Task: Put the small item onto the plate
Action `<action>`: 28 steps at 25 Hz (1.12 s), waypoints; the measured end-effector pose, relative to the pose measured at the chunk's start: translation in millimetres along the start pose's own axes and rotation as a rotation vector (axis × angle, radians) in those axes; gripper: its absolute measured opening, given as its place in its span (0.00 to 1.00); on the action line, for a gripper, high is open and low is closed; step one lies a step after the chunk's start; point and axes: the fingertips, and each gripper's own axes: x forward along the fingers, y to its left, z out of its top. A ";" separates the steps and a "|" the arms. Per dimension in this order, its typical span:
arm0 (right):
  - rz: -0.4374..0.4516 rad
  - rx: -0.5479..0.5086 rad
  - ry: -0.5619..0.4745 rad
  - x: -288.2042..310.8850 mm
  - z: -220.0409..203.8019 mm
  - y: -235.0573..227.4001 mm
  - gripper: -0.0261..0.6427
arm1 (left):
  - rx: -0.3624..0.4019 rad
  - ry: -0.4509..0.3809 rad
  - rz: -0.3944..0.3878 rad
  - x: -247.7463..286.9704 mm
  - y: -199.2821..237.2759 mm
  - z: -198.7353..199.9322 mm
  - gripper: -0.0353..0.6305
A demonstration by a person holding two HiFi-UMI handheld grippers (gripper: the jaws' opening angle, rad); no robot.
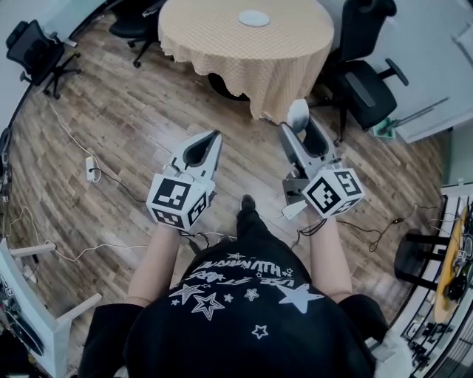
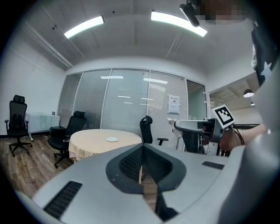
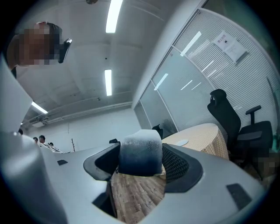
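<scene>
A round table with a tan checked cloth (image 1: 244, 44) stands ahead, and a small white plate (image 1: 253, 18) lies on its far side. My right gripper (image 1: 302, 127) is shut on a small white item (image 1: 298, 112) and is held over the wood floor, short of the table. In the right gripper view the small item (image 3: 139, 146) fills the gap between the jaws of the right gripper (image 3: 141, 162), with the plate (image 3: 181, 142) far beyond it. My left gripper (image 1: 216, 136) is shut and holds nothing. In the left gripper view the left gripper (image 2: 142, 147) points toward the table (image 2: 94, 144) and the plate (image 2: 112, 139).
Black office chairs stand at the table's right (image 1: 366, 85), behind it on the left (image 1: 137, 22) and in the far left corner (image 1: 37, 52). Cables and a power strip (image 1: 90, 168) lie on the wood floor. White desks edge the left and right sides.
</scene>
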 end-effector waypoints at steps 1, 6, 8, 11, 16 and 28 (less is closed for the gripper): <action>-0.004 0.004 0.008 4.0 -0.4 -6.1 0.50 | -0.001 0.002 0.002 6.1 2.7 -0.3 0.05; -0.007 0.015 0.026 31.1 -0.3 -35.8 0.50 | -0.020 0.007 0.018 41.1 20.5 -2.4 0.05; -0.002 0.020 0.027 41.2 2.7 -46.6 0.50 | -0.015 0.009 0.024 53.6 24.9 -0.4 0.05; 0.005 0.025 0.022 57.3 10.5 -62.4 0.50 | -0.013 -0.001 0.037 72.0 32.6 7.4 0.05; 0.019 0.026 0.019 83.5 21.7 -85.4 0.50 | -0.005 -0.009 0.070 97.4 47.0 19.2 0.05; 0.072 0.027 0.035 119.2 34.4 -132.5 0.50 | 0.014 -0.002 0.133 144.2 59.5 27.8 0.05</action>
